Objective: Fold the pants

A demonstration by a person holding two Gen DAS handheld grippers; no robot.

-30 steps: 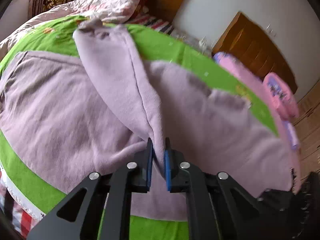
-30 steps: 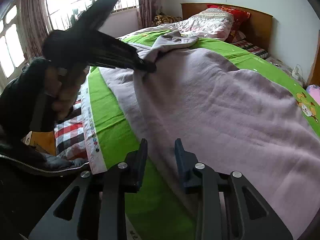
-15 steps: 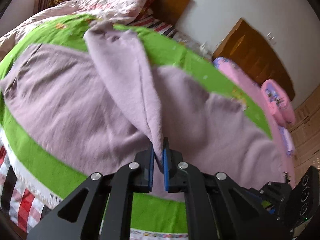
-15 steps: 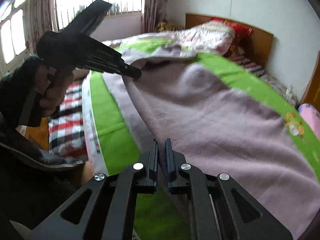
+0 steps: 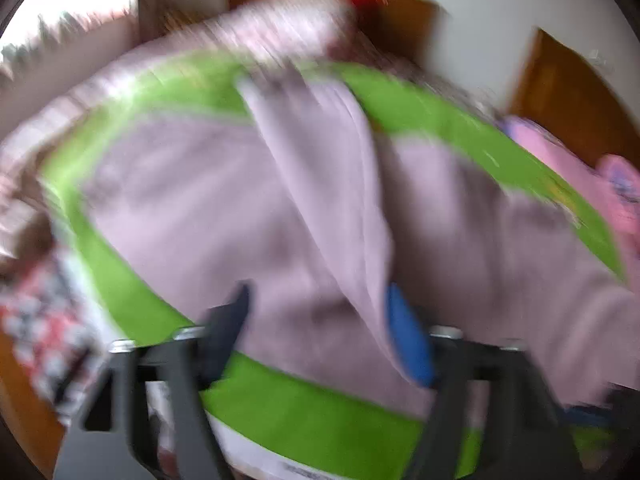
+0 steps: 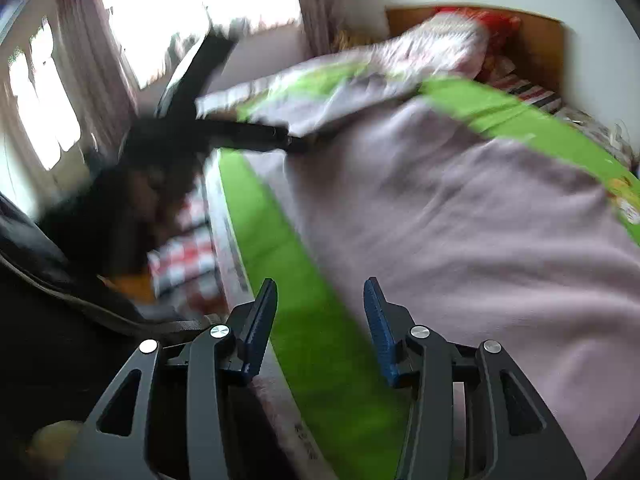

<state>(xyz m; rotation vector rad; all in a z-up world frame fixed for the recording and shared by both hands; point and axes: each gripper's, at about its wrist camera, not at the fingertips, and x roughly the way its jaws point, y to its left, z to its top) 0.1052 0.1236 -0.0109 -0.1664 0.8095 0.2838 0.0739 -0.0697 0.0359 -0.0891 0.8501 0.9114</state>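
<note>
Right gripper [image 6: 320, 320] stood wide open and empty at 6 o'clock of its view, its blue pads [image 6: 378, 330] over the green bed sheet [image 6: 320, 340] just beside the near edge of the lilac pants [image 6: 480, 240]. Left gripper [image 5: 316, 324], likewise spread wide, held nothing; a raised fold of the pants [image 5: 340, 200] hung between its fingers, brushing the right-hand pad, though blur hid the exact contact. Beyond, the pants lay spread across the sheet toward 12 o'clock, with a pillow [image 6: 440, 36] and wooden headboard [image 6: 536, 48] farthest off. In the right wrist view the left gripper appeared at 10 o'clock, near the far end of the garment.

Judged progress: early; one leg seemed drawn partly over, yet the cloth lay loose and unfolded, so the lengthwise and crosswise folds remained.

Compared with half a second earlier, both grippers, then pinched on the fabric, had opened and released it, and both cameras had swung sharply.
</note>
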